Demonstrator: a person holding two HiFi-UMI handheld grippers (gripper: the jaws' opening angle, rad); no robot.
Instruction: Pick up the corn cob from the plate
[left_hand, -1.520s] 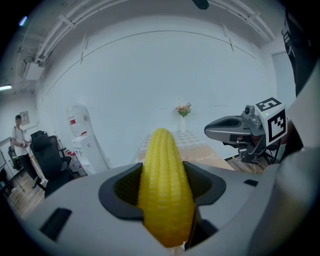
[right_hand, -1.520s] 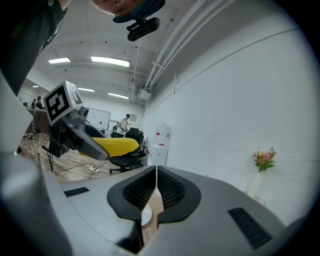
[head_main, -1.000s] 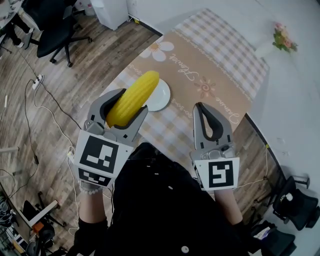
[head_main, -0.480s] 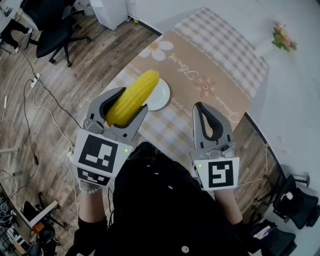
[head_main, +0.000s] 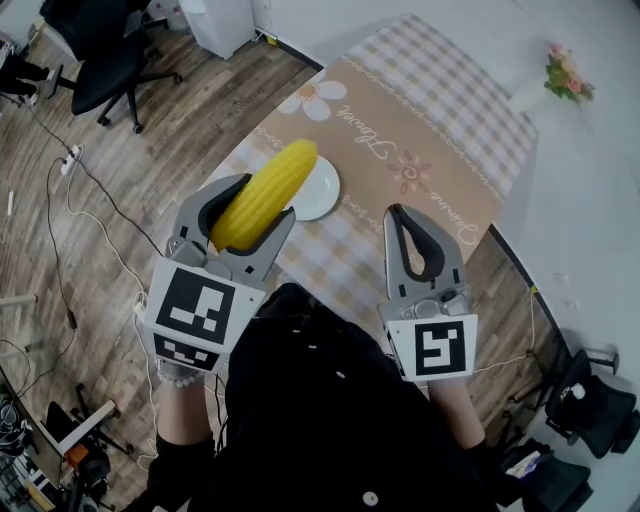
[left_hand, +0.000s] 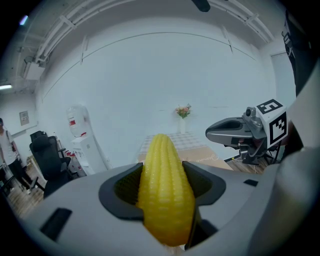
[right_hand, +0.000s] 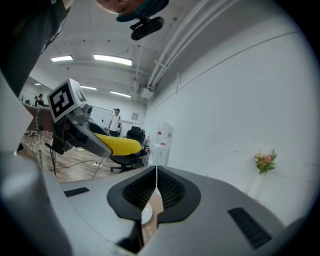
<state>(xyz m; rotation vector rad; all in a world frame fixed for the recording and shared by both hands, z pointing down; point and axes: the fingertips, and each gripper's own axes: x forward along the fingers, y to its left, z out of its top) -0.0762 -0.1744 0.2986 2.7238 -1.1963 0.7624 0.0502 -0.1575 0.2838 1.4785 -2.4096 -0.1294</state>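
The yellow corn cob (head_main: 262, 195) is clamped lengthwise in my left gripper (head_main: 240, 205), lifted well above the table. Its tip sticks out past the jaws, over the white plate (head_main: 322, 190) in the head view. In the left gripper view the corn cob (left_hand: 165, 192) fills the gap between the black pads. My right gripper (head_main: 418, 235) is shut with nothing in it, held above the table's near edge. From the right gripper view, the corn cob (right_hand: 117, 145) shows at left and my right gripper (right_hand: 156, 189) has its pads pressed together.
A checked tablecloth with a tan runner (head_main: 400, 140) covers the table. A small vase of flowers (head_main: 565, 80) stands at the far right corner. Black office chairs (head_main: 105, 60) and cables lie on the wooden floor at left. A white wall rises behind the table.
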